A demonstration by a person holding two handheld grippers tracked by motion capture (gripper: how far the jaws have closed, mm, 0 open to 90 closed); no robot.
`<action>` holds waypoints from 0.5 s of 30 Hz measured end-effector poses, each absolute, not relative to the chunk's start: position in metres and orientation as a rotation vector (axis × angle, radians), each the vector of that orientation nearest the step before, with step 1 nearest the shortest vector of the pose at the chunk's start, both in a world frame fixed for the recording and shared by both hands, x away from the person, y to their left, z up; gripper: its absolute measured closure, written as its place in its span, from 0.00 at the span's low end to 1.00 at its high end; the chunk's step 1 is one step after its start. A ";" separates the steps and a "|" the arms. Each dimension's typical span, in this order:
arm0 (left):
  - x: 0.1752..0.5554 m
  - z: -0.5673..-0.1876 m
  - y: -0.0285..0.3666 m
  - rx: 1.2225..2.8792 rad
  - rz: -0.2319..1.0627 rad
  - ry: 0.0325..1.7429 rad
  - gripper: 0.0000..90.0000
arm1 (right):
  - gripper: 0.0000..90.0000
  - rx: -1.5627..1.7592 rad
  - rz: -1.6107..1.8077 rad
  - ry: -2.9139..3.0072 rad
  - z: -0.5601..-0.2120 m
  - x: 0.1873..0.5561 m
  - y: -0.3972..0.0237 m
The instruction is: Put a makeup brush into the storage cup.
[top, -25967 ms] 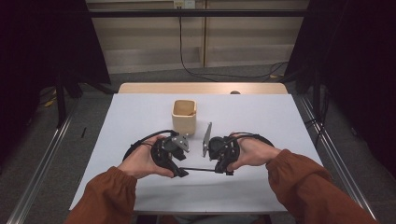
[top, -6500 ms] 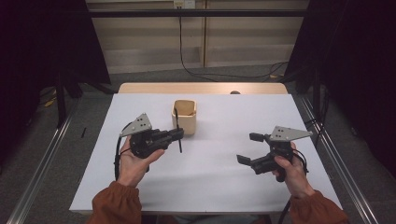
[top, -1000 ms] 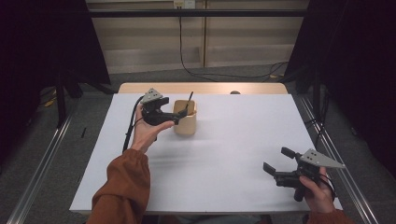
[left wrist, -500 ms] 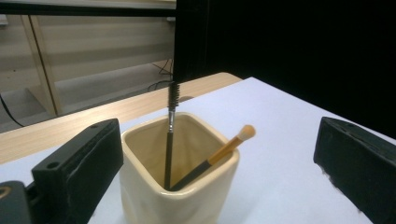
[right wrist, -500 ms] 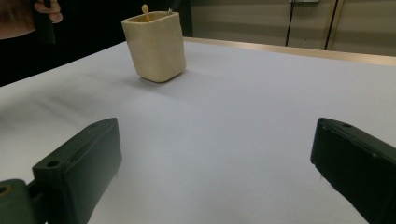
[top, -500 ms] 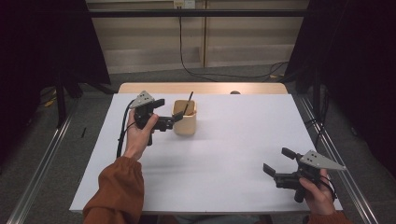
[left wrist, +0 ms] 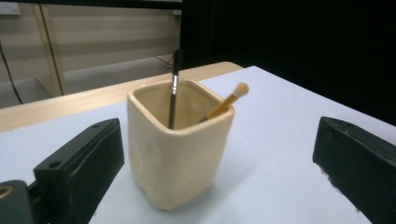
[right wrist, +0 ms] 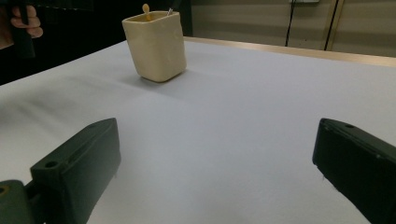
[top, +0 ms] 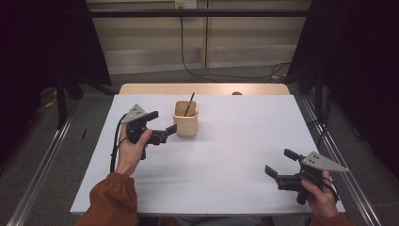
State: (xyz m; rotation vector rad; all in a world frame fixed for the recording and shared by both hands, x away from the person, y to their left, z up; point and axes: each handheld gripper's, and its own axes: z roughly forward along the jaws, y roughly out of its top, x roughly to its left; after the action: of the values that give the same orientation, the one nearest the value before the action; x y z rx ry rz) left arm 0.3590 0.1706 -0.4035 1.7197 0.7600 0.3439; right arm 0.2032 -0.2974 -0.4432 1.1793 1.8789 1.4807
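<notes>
Left hand-held gripper (top: 162,126) gapes just beside the cup (top: 185,118), table (top: 226,160) edges well apart.

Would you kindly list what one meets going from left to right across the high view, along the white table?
Left gripper held in the person's left hand → cream square ceramic cup with a thin black brush standing in it → right gripper near the table's right front corner.

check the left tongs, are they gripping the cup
No, the left tongs stand open, jaws apart from the cup.
</notes>
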 end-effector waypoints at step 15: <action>0.323 -0.412 0.182 1.739 0.390 0.738 0.02 | 0.00 1.167 1.473 1.887 -0.443 0.201 -0.297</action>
State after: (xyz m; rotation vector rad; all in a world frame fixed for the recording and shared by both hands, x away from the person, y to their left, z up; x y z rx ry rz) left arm 0.3230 0.1819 -0.4124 1.7392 0.7381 0.3899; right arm 0.2012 -0.2970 -0.4426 1.1668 1.8866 1.4733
